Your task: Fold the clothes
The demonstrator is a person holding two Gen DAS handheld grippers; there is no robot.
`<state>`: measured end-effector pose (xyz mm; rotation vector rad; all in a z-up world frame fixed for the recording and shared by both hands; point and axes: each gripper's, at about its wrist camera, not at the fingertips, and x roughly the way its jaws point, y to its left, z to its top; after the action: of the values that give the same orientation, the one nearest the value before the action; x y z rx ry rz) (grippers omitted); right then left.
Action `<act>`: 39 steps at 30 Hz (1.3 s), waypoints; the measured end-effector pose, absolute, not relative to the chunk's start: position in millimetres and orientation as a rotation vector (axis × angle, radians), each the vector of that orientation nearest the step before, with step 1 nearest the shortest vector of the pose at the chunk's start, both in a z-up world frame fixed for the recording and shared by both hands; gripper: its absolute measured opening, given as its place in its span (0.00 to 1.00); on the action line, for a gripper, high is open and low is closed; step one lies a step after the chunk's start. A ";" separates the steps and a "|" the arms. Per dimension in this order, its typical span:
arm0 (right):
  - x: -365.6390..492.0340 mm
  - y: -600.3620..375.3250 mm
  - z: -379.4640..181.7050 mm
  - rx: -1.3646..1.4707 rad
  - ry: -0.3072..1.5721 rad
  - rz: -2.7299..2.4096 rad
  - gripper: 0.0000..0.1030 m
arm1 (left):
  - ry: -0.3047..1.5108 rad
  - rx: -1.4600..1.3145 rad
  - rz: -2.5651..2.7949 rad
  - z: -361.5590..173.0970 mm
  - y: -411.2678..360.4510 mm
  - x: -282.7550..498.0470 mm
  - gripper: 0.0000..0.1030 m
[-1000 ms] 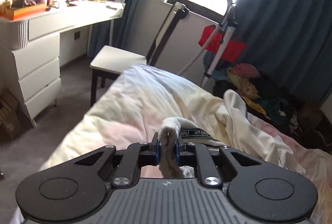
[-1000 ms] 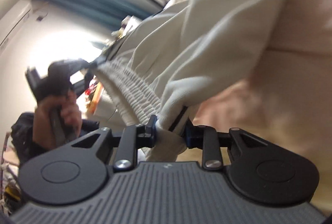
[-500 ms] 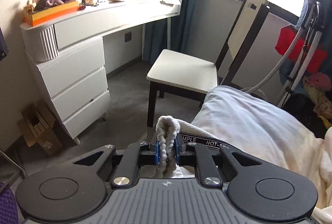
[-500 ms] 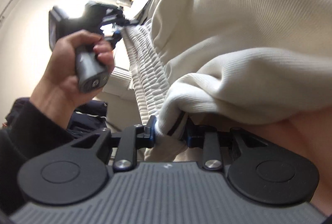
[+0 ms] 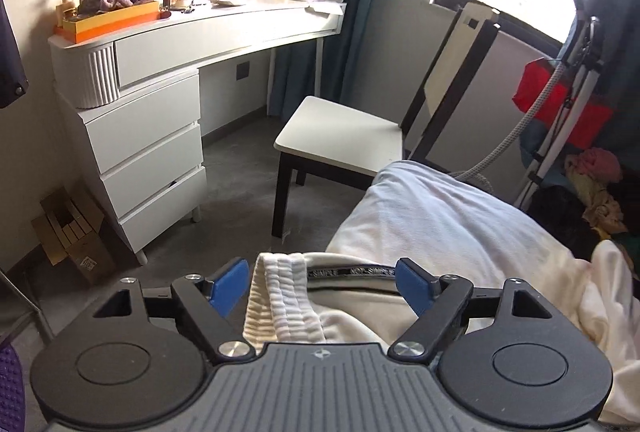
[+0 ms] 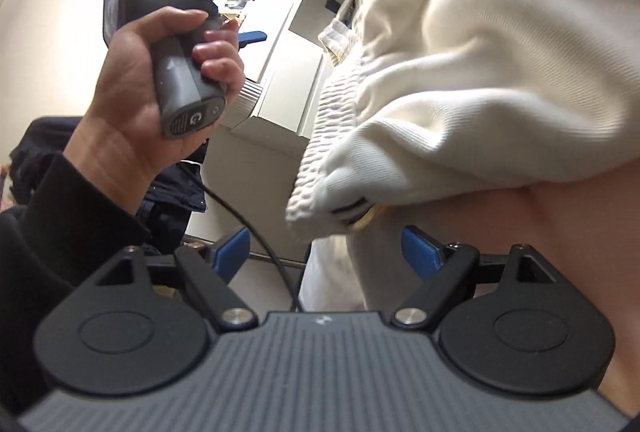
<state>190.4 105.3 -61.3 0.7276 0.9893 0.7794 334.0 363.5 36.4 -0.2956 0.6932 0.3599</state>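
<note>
I've got the left gripper (image 5: 320,286) w/ fingers spread and opening; the cream pants' (image 5: 344,316) ribbed waistband (image 5: 280,296) lies between them, close to the left finger but not pinched, on the bed (image 5: 440,216). Right gripper (image 6: 326,252) fingers are also spread and opening, w/ the waistband's other corner (image 6: 320,172) just ahead of and above the gap, free of both pads. Left hand (image 6: 136,88) w/ its handle sits up-left of the right fingers; chair (image 5: 344,140) and tabletop (image 5: 224,28) are well beyond the left fingers.
</note>
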 end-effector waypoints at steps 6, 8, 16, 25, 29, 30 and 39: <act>109.1 15.2 -17.8 0.527 0.811 0.661 0.82 | 0.625 -0.233 0.221 76.7 286.7 239.3 0.81; 81.9 -20.9 -9.4 0.461 0.744 0.614 0.82 | 0.603 -0.202 0.179 85.2 257.6 206.6 0.81; 14.3 -125.3 17.6 0.305 0.549 0.404 0.82 | 0.550 -0.257 -0.032 88.3 159.0 99.7 0.85; -20.0 -211.1 24.3 0.223 0.353 0.213 0.82 | 0.461 -0.173 -0.105 65.9 67.9 45.1 0.87; -22.7 -229.3 8.6 0.236 0.311 0.164 0.82 | 0.392 -0.096 -0.076 48.2 34.5 38.5 0.93; -22.3 -231.9 4.1 0.238 0.309 0.157 0.82 | 0.378 -0.079 -0.080 42.9 27.7 38.7 0.93; -2.4 -243.7 -32.2 0.254 0.386 0.096 0.82 | 0.423 0.016 -0.117 -14.4 18.3 71.7 0.94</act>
<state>-2.4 -243.7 -32.2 0.2542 0.3860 0.0961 71.7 18.3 -14.4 0.0161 0.4232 -0.1166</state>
